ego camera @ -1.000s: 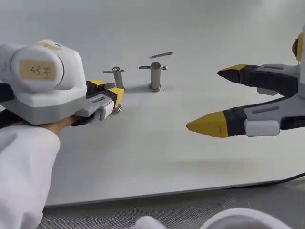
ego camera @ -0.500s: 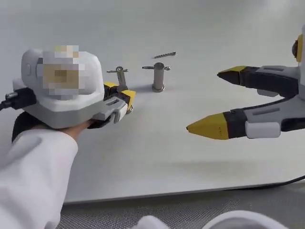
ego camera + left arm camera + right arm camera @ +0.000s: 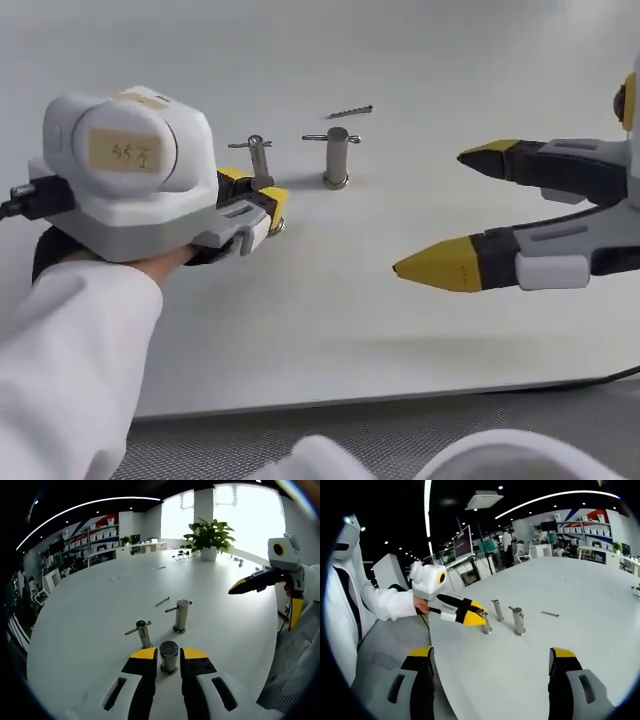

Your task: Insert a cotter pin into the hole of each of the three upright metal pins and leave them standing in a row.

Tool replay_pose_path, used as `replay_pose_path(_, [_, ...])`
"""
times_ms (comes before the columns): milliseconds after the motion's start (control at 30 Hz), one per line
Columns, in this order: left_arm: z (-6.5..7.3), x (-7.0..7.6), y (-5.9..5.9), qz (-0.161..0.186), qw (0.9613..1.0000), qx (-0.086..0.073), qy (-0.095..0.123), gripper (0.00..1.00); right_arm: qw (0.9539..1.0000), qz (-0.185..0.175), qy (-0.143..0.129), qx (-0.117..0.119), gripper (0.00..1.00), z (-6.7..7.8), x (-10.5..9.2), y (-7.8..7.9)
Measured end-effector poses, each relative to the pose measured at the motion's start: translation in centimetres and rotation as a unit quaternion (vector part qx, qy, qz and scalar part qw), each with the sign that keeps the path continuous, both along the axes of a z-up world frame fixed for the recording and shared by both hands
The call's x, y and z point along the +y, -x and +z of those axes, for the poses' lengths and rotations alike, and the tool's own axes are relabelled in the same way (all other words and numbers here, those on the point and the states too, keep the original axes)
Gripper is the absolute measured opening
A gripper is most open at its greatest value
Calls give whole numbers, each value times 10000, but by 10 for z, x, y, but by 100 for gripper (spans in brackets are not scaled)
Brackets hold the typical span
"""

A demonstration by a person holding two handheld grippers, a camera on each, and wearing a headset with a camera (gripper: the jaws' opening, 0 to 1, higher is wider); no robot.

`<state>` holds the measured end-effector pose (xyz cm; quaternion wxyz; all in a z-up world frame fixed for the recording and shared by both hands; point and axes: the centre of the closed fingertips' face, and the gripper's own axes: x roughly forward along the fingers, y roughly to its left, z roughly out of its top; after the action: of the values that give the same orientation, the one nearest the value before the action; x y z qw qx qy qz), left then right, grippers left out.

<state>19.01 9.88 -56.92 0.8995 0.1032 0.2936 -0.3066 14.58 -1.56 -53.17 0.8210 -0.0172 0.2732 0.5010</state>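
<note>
My left gripper is shut on a plain upright metal pin that stands on the white table; its base shows at the jaw tips. Just beyond stand two more metal pins, a thin one and a thicker one, each with a cotter pin through its top. A loose cotter pin lies behind them. My right gripper hovers wide open to the right, holding nothing. In the right gripper view the three pins line up beside the left gripper.
The table's front edge runs close to me, with grey mesh flooring below. A white sleeve covers the lower left. A potted plant stands at the far end of the table.
The left gripper has shifted a little to the right with the plain pin, closer to the other two pins. The right gripper has stayed put, still open.
</note>
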Motion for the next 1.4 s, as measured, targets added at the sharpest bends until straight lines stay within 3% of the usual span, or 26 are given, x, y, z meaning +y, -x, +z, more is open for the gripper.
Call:
replay_pose_path(100, [0, 1, 9, -216, 9995, 212, 21, 28, 10000, -2, 27, 14, 93, -1, -1, 1])
replay_pose_path(167, [1, 3, 13, -322, 9992, 242, 66, 35, 10000, 1, 39, 35, 93, -2, -2, 2])
replay_pose_path(233, [3, 3, 18, -542, 9983, 225, 49, 44, 10000, 5, 64, 45, 93, -3, -2, 2])
replay_pose_path(267, [8, 1, 19, -786, 9969, 14, 1, 47, 10000, -1, 66, 51, 93, -3, -3, 2])
replay_pose_path(300, [11, 0, 21, -887, 9960, -22, 65, 51, 10000, -3, 70, 59, 93, -4, -3, 1])
replay_pose_path(400, [15, -8, 39, -1224, 9909, 277, 495, 63, 9999, 5, 107, 70, 93, -4, -4, 1])
replay_pose_path(500, [20, -11, 52, -1480, 9857, 387, 700, 77, 9998, -11, 163, 65, 93, -5, -7, -1])
replay_pose_path(667, [27, -10, 66, -1696, 9808, 416, 866, 98, 9995, 11, 294, 61, 94, -5, -13, -3])
replay_pose_path(767, [30, -10, 72, -1725, 9788, 488, 995, 99, 9993, 51, 361, 58, 94, -5, -14, -5])
replay_pose_path(1000, [38, -12, 85, -1886, 9752, 498, 1043, 99, 9976, 272, 629, 60, 93, -5, -14, -11])
replay_pose_path(1067, [36, -8, 80, -1856, 9760, 467, 1036, 99, 9966, 369, 738, 44, 93, -3, -14, -15])
replay_pose_path(1133, [37, -5, 79, -1782, 9774, 458, 1038, 99, 9942, 554, 920, 73, 91, -5, -17, -16])
replay_pose_path(1267, [41, 2, 78, -1610, 9789, 443, 1181, 99, 9869, 769, 1417, -99, 87, -4, -24, -35])
replay_pose_path(1400, [41, 9, 76, -1475, 9812, 428, 1168, 99, 9799, 931, 1748, -236, 81, -1, -27, -54])
